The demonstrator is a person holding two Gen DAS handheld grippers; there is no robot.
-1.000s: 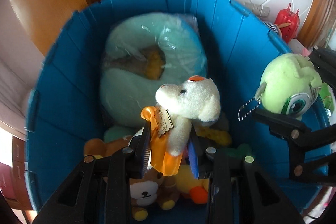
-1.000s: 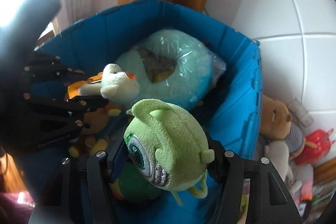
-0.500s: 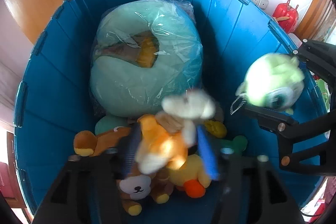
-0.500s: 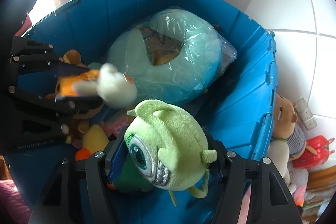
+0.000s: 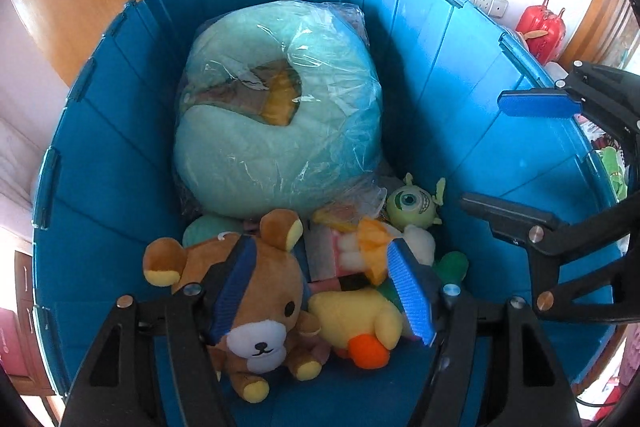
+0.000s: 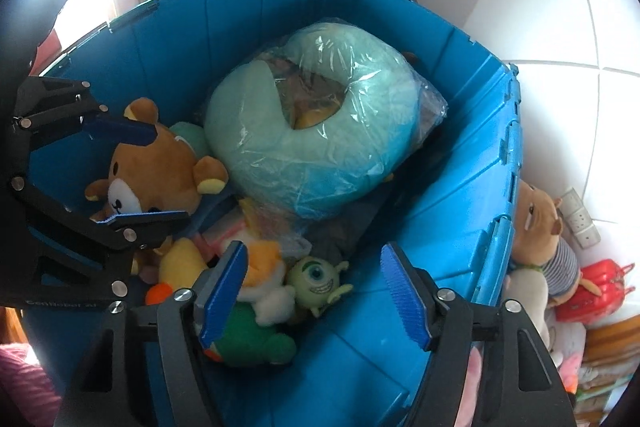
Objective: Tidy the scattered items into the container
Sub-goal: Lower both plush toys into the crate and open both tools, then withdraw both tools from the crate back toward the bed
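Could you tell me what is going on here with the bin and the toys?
A person is tidying plush toys into a blue bin with two handheld grippers. Both grippers, left and right, hang over the bin with nothing between their opening jaws. The green monster and white bear lie in the pile inside. More toys, such as a striped bear, lie outside it.

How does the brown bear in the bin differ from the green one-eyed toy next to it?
The brown bear is far bigger than the green one-eyed toy. The bear has two small eyes and a white muzzle; the green toy has one large eye and a toothy grin. The bear has round ears; the green toy has small horns. Both are plush and lie loose in the blue bin, held by neither tool.
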